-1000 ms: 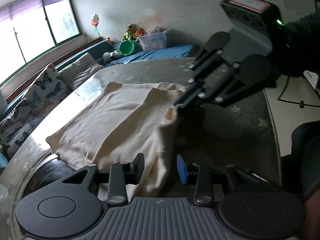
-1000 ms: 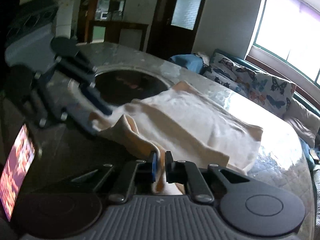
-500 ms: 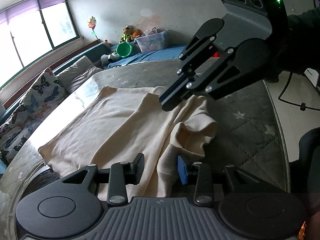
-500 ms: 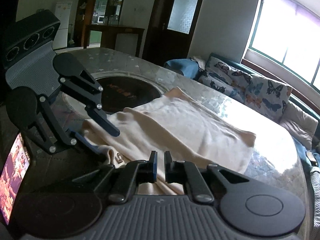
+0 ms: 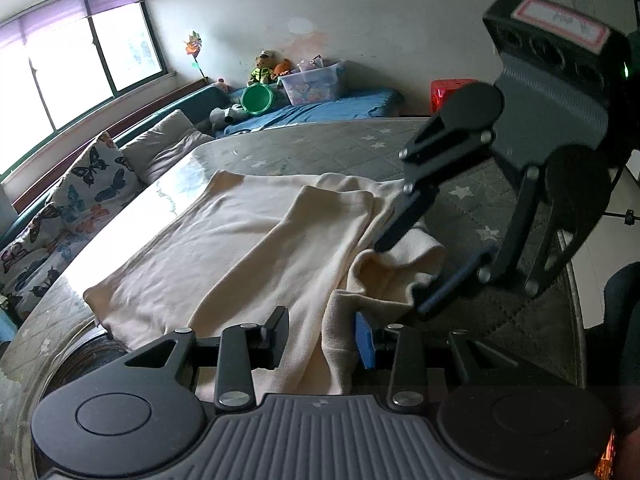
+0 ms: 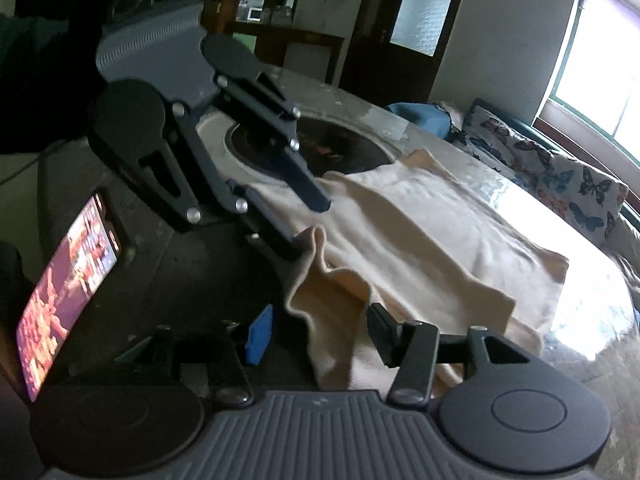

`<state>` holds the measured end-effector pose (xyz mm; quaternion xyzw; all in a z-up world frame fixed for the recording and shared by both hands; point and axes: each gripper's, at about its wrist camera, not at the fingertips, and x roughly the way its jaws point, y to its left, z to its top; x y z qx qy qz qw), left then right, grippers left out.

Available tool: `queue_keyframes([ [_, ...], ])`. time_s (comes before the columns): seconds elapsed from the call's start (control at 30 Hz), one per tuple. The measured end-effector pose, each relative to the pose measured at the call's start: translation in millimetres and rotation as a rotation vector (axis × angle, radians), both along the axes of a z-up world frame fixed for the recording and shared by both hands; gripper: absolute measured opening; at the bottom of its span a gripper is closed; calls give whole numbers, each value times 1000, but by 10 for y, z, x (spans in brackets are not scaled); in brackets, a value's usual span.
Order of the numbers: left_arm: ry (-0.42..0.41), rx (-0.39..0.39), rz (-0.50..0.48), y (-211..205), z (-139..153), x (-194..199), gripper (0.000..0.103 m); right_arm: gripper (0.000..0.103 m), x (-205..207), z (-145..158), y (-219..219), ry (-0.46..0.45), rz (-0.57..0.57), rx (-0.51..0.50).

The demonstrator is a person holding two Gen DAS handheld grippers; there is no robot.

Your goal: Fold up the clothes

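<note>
From my remote station I find the cream garment [image 5: 224, 248] spread across the centre of the round worktop [image 5: 340, 148], its main body flat and its near-right part bunched into loose folds. In the left wrist view, my left hand-held gripper [image 5: 322, 332] sits at the lower middle of the frame with its jaws standing partly apart; cloth lies between them, but I cannot tell whether the pads press on it. My right hand-held gripper [image 6: 318, 330], at the lower centre of the right wrist view, is released: its jaws are opening, and a raised fold of the garment stands between the fingers without either pad touching it. A phone [image 6: 66, 292] with a lit screen stands at the lower left of that view. Butterfly-print cushions [image 5: 76, 200] line the left edge of the left wrist frame.
</note>
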<state>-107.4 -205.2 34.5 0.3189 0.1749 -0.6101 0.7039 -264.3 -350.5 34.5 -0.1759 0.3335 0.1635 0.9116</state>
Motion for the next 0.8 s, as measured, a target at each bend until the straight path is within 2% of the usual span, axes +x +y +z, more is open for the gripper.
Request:
queue_keyframes([
  [0.07, 0, 0, 0, 0, -1, 5, 39, 52, 22, -36, 12, 0, -3, -5],
  [0.17, 1, -1, 4, 6, 2, 13, 39, 43, 43, -39, 11, -9, -19, -5],
  [0.23, 3, -2, 5, 12, 2, 12, 39, 27, 57, -36, -1, -12, -33, -5],
  [0.33, 3, -2, 7, 30, 4, -5, 39, 13, 65, -18, -30, -16, -46, 10],
  [0.63, 10, -8, 0, 122, 25, -8, 39, 7, 78, 134, -139, -67, -83, 40],
  [0.7, 12, -7, -5, 141, 27, -11, 42, 6, 90, 151, -154, -70, -87, 42],
  [0.73, 10, -8, -9, 153, 29, -21, 48, 6, 95, 156, -157, -72, -88, 41],
  [0.8, 1, -11, -14, 165, 32, -48, 48, 6, 103, 162, -155, -73, -90, 39],
])
